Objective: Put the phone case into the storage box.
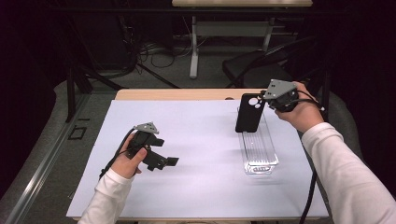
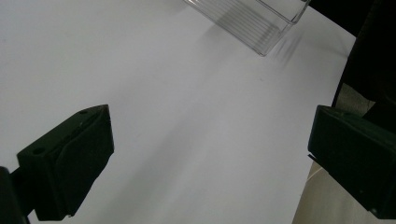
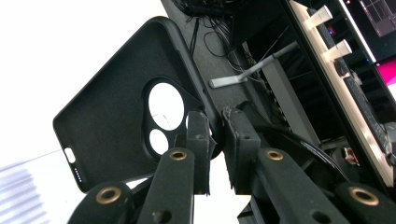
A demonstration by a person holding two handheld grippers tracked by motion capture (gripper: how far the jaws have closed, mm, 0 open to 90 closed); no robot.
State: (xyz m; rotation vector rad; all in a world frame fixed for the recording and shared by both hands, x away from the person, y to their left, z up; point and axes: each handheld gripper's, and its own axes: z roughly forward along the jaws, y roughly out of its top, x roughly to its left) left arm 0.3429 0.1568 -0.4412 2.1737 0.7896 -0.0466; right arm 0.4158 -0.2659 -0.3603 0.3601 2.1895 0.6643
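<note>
My right gripper (image 1: pixel 267 95) has its two black jaws clamped on the top edge of a black rubbery phone case with round camera cut-outs (image 1: pixel 250 112), pinching the rim right beside those holes (image 3: pixel 166 106). I hold the case upright, its lower end hanging over the far end of the clear ribbed plastic tray (image 1: pixel 258 148), a long narrow box lying on the white table sheet (image 1: pixel 196 140). From the high view I cannot tell whether the case's bottom edge touches the tray or hovers just above it.

My left gripper (image 1: pixel 161 161) waits well to the left of the tray, low over the sheet, jaws wide apart with nothing between them; its own camera looks across bare white sheet towards the near corner of the tray (image 2: pixel 252 21).

I judge this to be the placing step: the case is carried and now has to go into the tray. Next I should tilt the case flat along the tray's length, lower it inside the walls, and only then let go. The left gripper may need to steady the tray, since it looks light.
</note>
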